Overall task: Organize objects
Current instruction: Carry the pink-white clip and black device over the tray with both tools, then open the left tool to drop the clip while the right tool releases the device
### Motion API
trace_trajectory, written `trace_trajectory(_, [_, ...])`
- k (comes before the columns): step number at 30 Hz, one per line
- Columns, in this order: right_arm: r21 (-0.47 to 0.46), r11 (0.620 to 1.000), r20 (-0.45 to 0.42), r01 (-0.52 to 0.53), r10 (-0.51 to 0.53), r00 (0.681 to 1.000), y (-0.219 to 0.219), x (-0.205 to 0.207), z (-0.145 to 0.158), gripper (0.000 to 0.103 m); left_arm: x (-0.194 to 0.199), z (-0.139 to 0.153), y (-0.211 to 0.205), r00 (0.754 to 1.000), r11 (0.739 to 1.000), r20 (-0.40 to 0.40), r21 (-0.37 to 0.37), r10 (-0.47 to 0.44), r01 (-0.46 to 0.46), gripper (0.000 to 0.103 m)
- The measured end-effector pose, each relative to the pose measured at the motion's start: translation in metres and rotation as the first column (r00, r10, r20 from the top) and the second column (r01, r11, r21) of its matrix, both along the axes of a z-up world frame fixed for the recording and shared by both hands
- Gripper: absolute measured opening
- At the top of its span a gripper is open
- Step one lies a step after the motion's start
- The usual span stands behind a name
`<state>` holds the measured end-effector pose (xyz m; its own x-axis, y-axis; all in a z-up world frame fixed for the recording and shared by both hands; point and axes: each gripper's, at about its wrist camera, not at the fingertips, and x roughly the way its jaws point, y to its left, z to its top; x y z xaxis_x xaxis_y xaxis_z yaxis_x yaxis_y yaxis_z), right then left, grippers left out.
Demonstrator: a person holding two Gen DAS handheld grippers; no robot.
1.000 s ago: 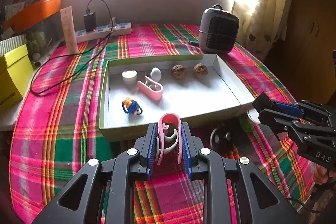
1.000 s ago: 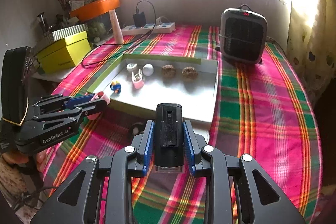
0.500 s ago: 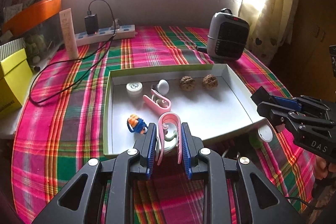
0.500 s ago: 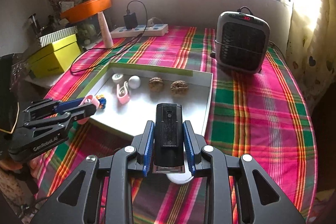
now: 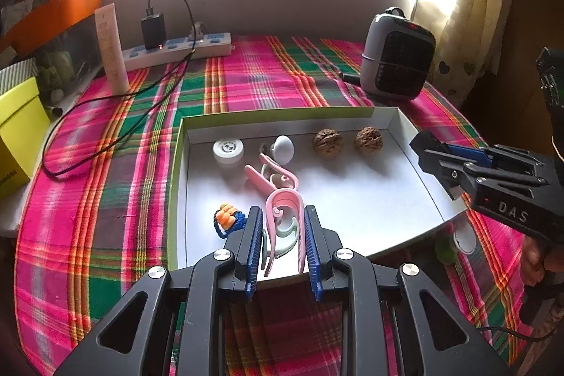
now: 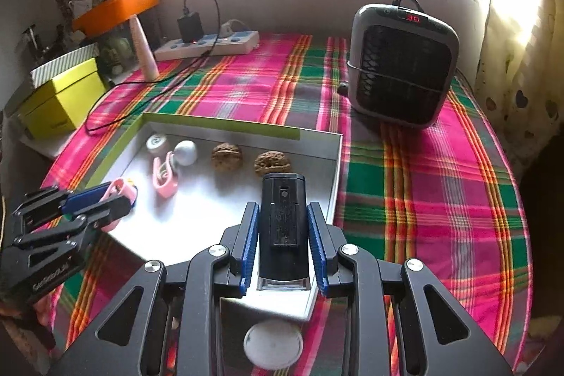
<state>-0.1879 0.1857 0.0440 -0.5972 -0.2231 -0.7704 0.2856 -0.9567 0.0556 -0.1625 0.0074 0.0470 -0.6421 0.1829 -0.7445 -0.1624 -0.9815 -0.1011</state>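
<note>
On the plaid tabletop (image 5: 105, 199) a yellow box (image 5: 17, 129) sits far left. The left hand-held gripper (image 5: 282, 217) clamps a pink clip (image 5: 282, 203) over the white tray (image 5: 416, 164), beside a blue-orange toy (image 5: 227, 221). Another pink clip (image 5: 271, 171) and two walnuts (image 5: 328, 142) lie ahead. The right hand-held gripper (image 6: 282, 217) clasps a black device (image 6: 282, 224) at the tray's near edge; a heater (image 6: 402, 66) stands behind.

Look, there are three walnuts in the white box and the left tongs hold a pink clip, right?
Not quite: the white box holds two walnuts, one beside the other, as the left wrist view shows. The left tongs do hold a pink clip.
</note>
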Motion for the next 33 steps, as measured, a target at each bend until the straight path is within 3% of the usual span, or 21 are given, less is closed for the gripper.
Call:
trace_trajectory(14, [0.053, 0.998, 0.036, 0.035, -0.037, 0.999, -0.006, -0.026, -0.015, 0.029, -0.015, -0.014, -0.002, 0.999, 1.0, 0.036, 0.001, 0.013, -0.013, 0.021])
trace_trajectory(33, [0.054, 0.998, 0.071, 0.034, -0.038, 0.997, -0.016, -0.034, -0.024, 0.029, -0.021, -0.023, -0.001, 0.998, 1.0, 0.055, 0.0, 0.021, -0.021, 0.021])
